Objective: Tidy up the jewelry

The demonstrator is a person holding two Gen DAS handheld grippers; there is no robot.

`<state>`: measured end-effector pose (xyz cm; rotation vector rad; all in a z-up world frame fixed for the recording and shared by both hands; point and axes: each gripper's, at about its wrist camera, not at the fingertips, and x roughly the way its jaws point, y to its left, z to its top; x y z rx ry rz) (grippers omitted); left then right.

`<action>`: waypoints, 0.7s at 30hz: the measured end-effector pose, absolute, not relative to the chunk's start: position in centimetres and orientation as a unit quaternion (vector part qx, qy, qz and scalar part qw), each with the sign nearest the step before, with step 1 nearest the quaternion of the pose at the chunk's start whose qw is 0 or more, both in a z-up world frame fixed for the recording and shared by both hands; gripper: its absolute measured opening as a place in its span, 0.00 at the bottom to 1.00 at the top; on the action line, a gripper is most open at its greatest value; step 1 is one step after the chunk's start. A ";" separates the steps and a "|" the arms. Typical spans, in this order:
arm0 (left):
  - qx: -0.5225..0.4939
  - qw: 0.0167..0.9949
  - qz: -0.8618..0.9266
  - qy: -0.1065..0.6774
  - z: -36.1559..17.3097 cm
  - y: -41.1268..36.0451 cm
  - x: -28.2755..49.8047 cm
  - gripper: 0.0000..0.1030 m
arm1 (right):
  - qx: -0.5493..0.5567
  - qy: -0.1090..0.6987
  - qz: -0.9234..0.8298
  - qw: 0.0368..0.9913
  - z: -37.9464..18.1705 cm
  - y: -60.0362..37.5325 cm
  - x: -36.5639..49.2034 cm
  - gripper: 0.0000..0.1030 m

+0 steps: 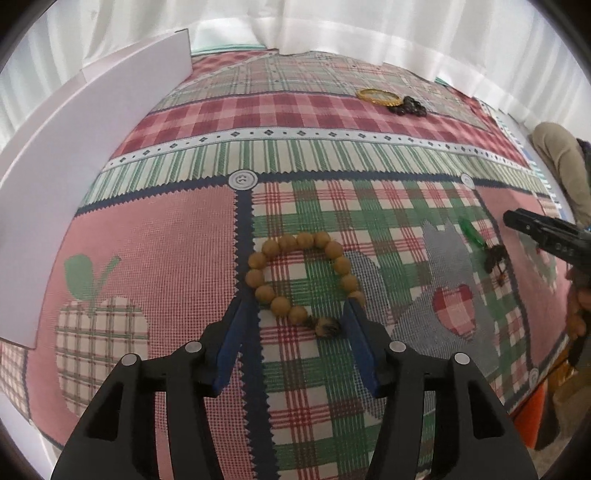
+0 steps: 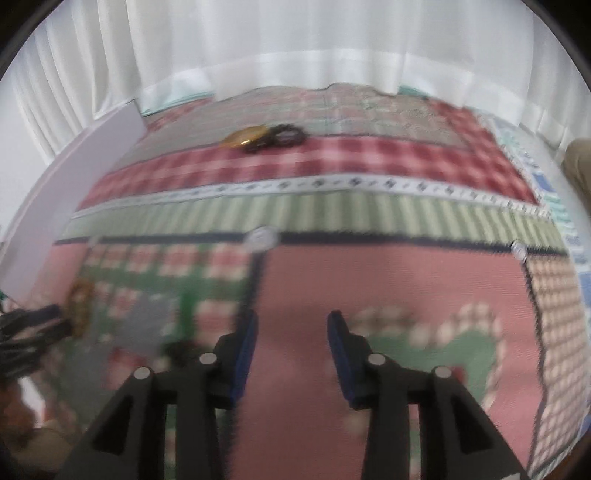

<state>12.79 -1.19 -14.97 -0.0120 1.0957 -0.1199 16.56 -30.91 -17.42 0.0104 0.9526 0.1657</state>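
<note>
Our left gripper [image 1: 293,310] sits lowest in its own view, blue pads spread wide with nothing clamped, hovering over the patchwork tablecloth [image 1: 177,254]. Between the two pads lies the wooden bead bracelet [image 1: 303,277], looped into an arch on the cloth; its dark end bead rests just inside the right pad, and the far beads curve away from us. We cannot tell whether either pad touches a bead.

Further right on the cloth we see a green pendant [image 1: 471,230] on a dark cord, lying close to the tip of our right gripper [image 1: 517,218], which comes in from the right edge. In its own blurred view, the right gripper [image 2: 292,325] also has its pads apart and holds nothing, over a plain pink patch.

Toward the far side of the table, well apart from both grippers, a gold bangle [image 1: 378,96] lies touching a dark bead bracelet [image 1: 408,108]. A white board [image 1: 92,155] stands upright along the left side of the cloth, and white curtains [image 1: 332,26] hang behind the table.
</note>
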 end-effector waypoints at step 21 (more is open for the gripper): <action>-0.034 0.836 0.040 0.546 -14.0 -1.7 15.1 0.64 | -0.125 0.411 0.221 0.875 -20.2 -30.4 22.4 1.00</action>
